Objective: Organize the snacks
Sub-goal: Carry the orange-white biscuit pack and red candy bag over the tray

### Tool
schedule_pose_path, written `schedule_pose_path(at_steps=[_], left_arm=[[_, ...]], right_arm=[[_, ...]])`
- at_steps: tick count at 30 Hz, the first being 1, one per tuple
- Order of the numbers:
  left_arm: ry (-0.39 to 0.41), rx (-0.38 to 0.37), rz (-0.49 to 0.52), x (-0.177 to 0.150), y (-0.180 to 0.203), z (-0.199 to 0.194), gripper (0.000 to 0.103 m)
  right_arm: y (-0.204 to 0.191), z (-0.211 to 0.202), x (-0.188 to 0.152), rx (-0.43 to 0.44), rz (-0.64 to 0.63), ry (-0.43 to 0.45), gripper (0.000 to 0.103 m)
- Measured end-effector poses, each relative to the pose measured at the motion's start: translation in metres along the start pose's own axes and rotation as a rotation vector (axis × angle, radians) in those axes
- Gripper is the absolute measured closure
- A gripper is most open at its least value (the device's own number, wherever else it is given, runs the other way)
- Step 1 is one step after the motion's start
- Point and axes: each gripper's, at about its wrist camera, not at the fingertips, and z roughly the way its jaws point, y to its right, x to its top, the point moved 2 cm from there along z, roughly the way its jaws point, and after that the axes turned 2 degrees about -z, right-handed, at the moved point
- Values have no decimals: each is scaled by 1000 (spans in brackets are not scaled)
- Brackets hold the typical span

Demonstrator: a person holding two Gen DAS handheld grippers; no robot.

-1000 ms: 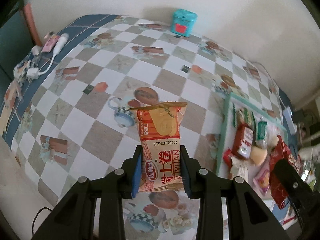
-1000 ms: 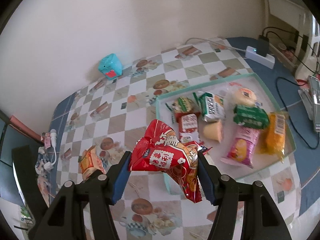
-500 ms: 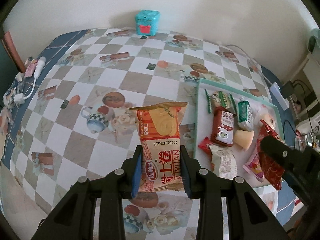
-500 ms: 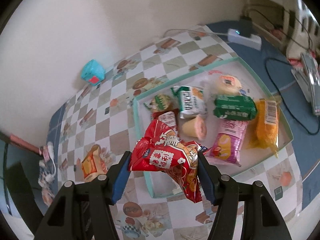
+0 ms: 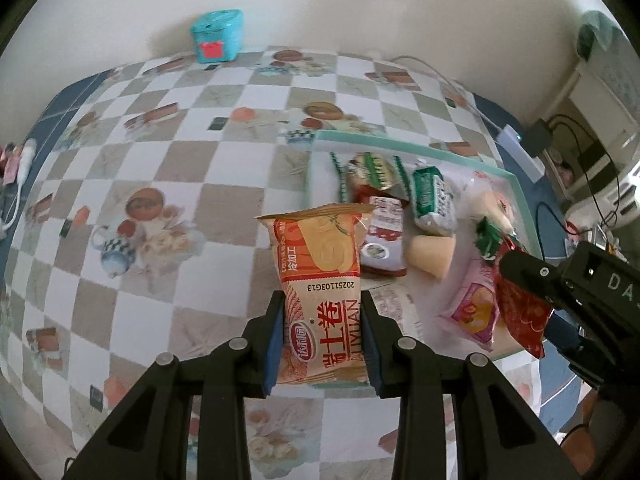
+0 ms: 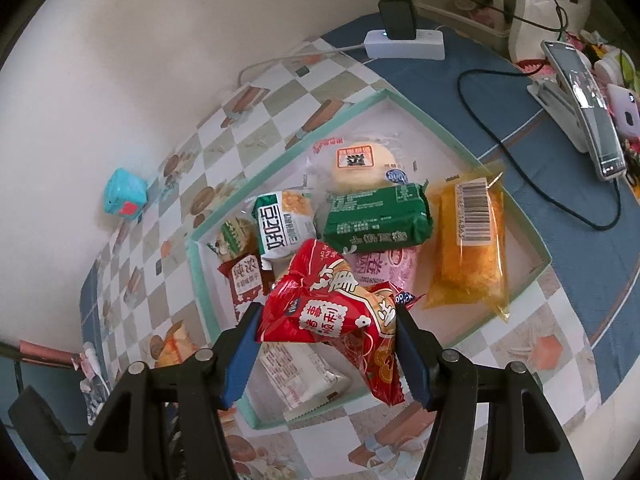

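Left hand-held gripper (image 5: 324,344) clamped on upright orange crinkly wafer-roll packet (image 5: 320,296), over near edge of shallow teal-rimmed tray (image 6: 200,280) on checkered desk (image 5: 160,184). Right hand-held gripper (image 6: 326,344) clenching crumpled red foil snack bag (image 6: 340,320) above crowded tray; risks landing atop other packets, sliding out.

Two grippers were in view, each gripping one snack packet: orange packet (image 5: 320,280), red packet (image 6: 340,312). One tray (image 6: 400,98). One teal box (image 5: 216,42).

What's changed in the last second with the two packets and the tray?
Both grippers have carried their packets toward the tray: the red packet now hangs over it, the orange packet at its near edge. Both grips unchanged; snacks in the tray unmoved.
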Motion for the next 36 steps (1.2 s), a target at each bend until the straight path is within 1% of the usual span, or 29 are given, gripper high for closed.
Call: schedule_pose_path(at_steps=[4,8,11,21,22,23,25,28,30,31,36], left_arm=[[-11,-12,25,2,11,7,67],[1,-2,51,7,20,14,67],[-4,-13,56,9,25,19,67],[8,-17,104,16,44,27,65],[11,-20,104,17,44,27,62],[13,-26,103,18,44,26,54],[17,-36,97,18,44,23,42],[26,-35,94,19,43,19,41],[26,-32,82,20,39,17,37],[24,-31,69,20,36,16,33],[22,-9,19,23,20,10,27]], right_arm=[[-1,1,4,9,2,6,37],[1,3,5,21,16,-9,36],[0,1,7,30,16,-2,36],[-3,6,13,18,-3,8,36],[-3,7,13,17,-1,7,36],[-1,7,13,16,4,6,36],[1,8,14,14,11,4,36],[2,9,14,12,13,-2,36],[2,11,13,13,10,-7,36],[1,11,12,14,10,-9,36],[1,13,13,15,8,-15,35]])
